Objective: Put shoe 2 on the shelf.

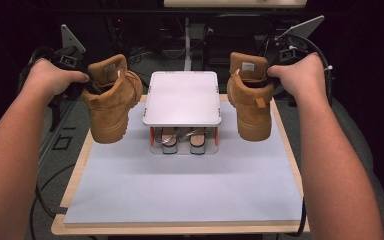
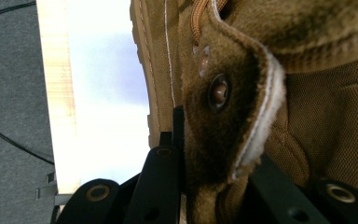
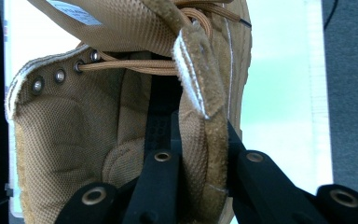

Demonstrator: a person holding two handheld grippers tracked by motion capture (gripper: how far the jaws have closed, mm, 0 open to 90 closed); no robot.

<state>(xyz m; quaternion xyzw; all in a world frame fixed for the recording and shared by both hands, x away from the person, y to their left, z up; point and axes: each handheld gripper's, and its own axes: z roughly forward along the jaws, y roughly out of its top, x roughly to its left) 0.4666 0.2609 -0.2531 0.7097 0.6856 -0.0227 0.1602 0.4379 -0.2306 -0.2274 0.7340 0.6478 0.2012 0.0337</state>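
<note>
Two tan boots hang clear of the table: left gripper clamps the left boot by its collar (jaws pinched tight), right gripper likewise pinches the right boot, each boot dangling below its jaws.

Lab/test rig, not a home. Light wooden board topped with a pale grey mat as the work surface, dark surround, black cables trailing off the board's left edge, metal desk legs and wiring beyond its far edge.
</note>
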